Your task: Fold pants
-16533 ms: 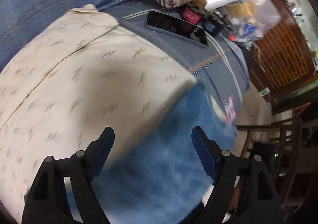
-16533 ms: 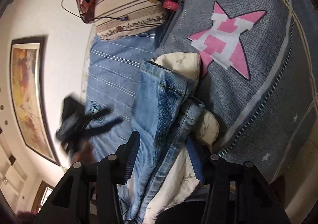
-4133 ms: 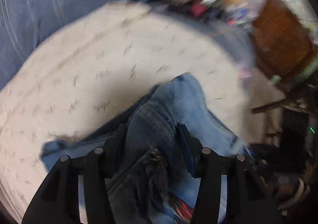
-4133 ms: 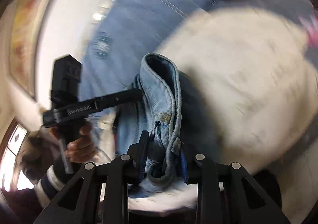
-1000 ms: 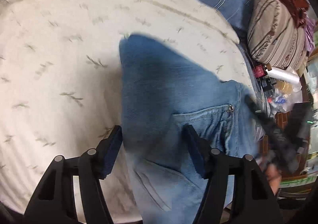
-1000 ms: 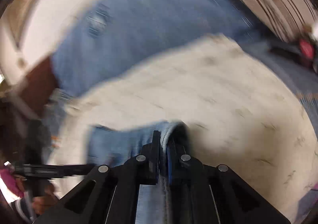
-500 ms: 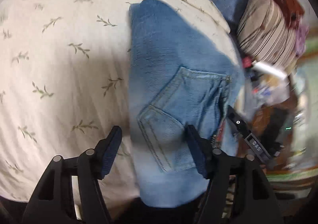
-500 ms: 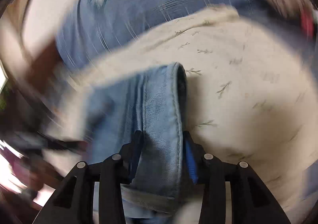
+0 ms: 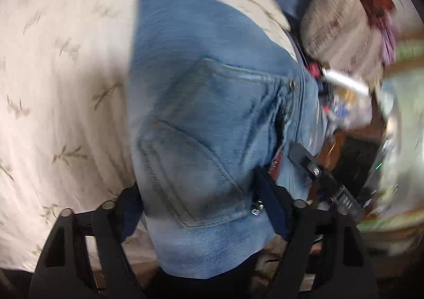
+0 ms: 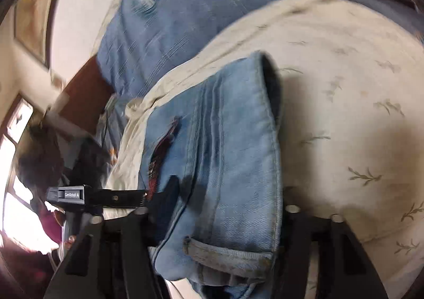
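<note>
The blue jeans (image 9: 201,102) lie folded into a compact stack on the cream leaf-print sheet (image 9: 53,87), back pocket up. They also show in the right wrist view (image 10: 228,155), waistband end nearest the camera. My left gripper (image 9: 201,206) is open, its fingers wide on either side of the stack's near end. My right gripper (image 10: 220,222) is open too, its fingers straddling the waistband end. The right gripper shows in the left wrist view (image 9: 318,174), and the left gripper in the right wrist view (image 10: 106,197).
A striped pillow (image 9: 341,34) and a clutter of small items (image 9: 339,102) lie beyond the jeans. A blue striped bedcover (image 10: 201,7) lies behind the cream sheet. A framed picture (image 10: 29,23) hangs on the wall at left.
The right gripper has opened from shut on the jeans' fold to wide open. Both grippers have come in closer over the folded stack, and the stack lies flatter.
</note>
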Demonstrator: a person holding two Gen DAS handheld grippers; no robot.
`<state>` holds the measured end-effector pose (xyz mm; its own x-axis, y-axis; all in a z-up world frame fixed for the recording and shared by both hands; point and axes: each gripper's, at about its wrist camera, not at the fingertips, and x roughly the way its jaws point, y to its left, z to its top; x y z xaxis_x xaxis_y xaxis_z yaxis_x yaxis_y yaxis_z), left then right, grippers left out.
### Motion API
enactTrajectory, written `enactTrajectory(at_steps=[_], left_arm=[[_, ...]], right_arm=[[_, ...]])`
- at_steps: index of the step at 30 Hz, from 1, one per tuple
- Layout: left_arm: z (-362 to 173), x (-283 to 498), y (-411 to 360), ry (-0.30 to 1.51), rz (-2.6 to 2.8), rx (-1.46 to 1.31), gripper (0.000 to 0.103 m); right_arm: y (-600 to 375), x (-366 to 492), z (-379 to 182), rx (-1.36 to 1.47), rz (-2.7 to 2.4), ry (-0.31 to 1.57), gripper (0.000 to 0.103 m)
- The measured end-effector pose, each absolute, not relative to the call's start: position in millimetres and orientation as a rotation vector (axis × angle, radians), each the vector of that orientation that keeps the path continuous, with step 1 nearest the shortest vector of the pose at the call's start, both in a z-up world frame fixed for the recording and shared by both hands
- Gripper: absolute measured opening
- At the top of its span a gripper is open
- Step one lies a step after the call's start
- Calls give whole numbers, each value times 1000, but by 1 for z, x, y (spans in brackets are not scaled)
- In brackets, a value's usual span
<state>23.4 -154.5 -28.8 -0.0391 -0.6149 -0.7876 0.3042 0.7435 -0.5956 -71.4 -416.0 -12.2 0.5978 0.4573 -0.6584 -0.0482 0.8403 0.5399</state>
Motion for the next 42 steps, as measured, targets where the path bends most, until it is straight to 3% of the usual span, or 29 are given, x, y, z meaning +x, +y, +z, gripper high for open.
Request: enactTrajectory(at_steps=[5,15,16,18,21,24,32,42], left_arm=[[-27,33,-139,1450,-789,-348,46],[48,89,-77,1145,-645,-360,47],[53,95,-72,1116,-614,-339,51],[55,111,-67,1055,-474,-238,71],[46,122,-57,1009,-204,-64,72],[33,113,-42,975,-104,23,77],[24,63,-31,844,-28,80,81],[21,6,-70,933,-199,92,81]], right_arm=[[-380,-66,16,298,264,912,35],[-316,19,73,328,425,770,33],[-309,31,71,324,417,755,38],[-292,58,60,272,320,761,48],[-272,76,41,140,155,826,53],[-271,63,34,196,186,827,55],[-277,-5,40,181,75,815,96],[-274,-71,65,135,1,725,99]])
